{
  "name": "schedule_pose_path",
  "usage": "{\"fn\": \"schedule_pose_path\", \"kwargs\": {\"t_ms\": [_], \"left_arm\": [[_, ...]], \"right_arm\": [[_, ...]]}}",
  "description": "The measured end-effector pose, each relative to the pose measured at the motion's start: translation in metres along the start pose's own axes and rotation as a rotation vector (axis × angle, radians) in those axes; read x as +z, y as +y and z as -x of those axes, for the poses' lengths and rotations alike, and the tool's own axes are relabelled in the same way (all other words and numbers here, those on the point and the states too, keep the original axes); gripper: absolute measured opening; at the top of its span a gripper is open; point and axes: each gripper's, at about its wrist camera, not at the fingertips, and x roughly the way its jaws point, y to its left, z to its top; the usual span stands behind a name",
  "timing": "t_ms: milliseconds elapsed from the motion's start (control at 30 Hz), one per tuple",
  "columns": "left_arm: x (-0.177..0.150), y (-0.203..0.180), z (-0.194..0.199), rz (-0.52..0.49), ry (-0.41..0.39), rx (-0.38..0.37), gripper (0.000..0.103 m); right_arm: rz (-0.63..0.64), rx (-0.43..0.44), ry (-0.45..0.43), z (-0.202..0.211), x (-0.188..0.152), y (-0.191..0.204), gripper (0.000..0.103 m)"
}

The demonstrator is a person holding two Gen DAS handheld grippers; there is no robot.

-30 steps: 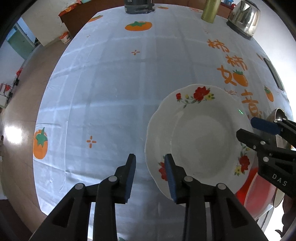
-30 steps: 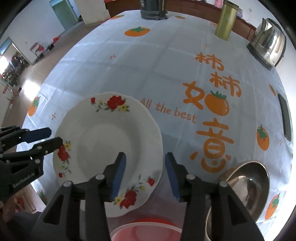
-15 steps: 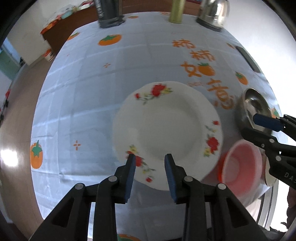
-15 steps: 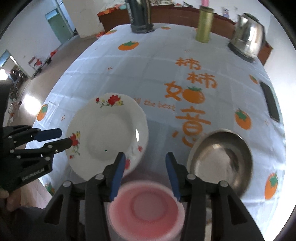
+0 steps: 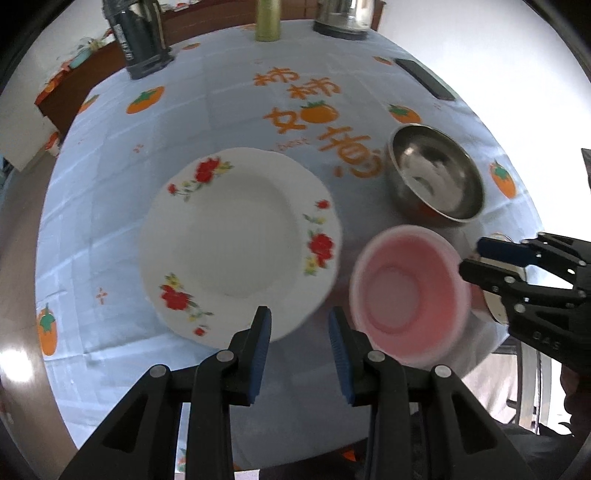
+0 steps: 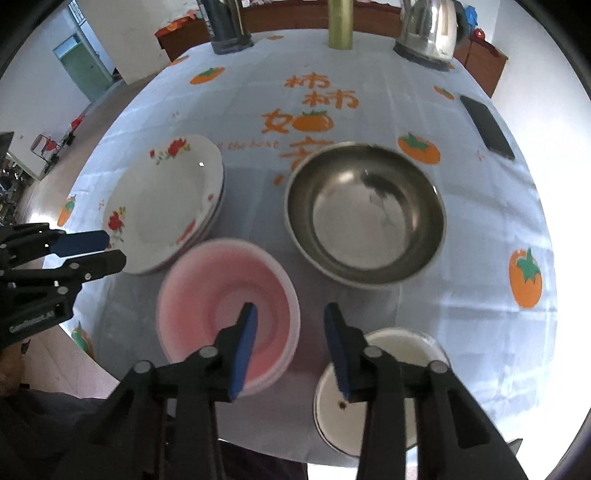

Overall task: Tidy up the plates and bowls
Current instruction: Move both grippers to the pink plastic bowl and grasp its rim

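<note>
A white plate with red flowers point(image 5: 240, 240) lies on the persimmon-print tablecloth point(image 5: 221, 110); in the right wrist view it tops a small stack of plates point(image 6: 166, 199). To its right sit a pink bowl point(image 5: 410, 295) point(image 6: 221, 295) and a steel bowl point(image 5: 436, 177) point(image 6: 365, 214). A white enamel bowl point(image 6: 373, 398) stands at the near edge. My left gripper point(image 5: 300, 328) hovers open over the plate's near right rim, holding nothing. My right gripper point(image 6: 290, 317) hangs above the pink bowl's right rim; its jaws are closing, the rim shows in the gap below, and the pads touch nothing.
At the table's far side stand a dark flask point(image 5: 142, 40), a green canister point(image 5: 267, 20) and a steel kettle point(image 5: 343, 16). A black phone point(image 5: 424, 77) lies at the far right. The near table edge point(image 6: 424, 454) runs just beyond the enamel bowl.
Both grippers have shifted right and back from the plate, bringing the pink, steel and enamel bowls into view. The right jaws have narrowed a little; the left jaws keep their gap.
</note>
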Motion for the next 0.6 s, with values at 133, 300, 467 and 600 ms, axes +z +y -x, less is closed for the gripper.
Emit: {"fn": "schedule_pose_path", "kwargs": {"t_ms": [133,300,467,600], "left_arm": [[-0.004,-0.007,-0.006,-0.003,0.028,-0.04,0.035],[-0.007,-0.015,-0.011,0.001,0.058,-0.064,0.035],[-0.008,-0.019,-0.016,0.009,0.079,-0.097,0.034],[-0.008,-0.02,-0.025,0.03,0.108,-0.123,0.033]], "right_arm": [[-0.006,0.009,0.006,-0.004,-0.007,-0.003,0.032],[-0.001,0.016,0.015,-0.009,-0.012,-0.006,0.028],[0.009,0.022,0.021,-0.014,-0.014,-0.007,0.024],[0.022,0.027,0.022,-0.015,-0.014,-0.007,0.022]]}}
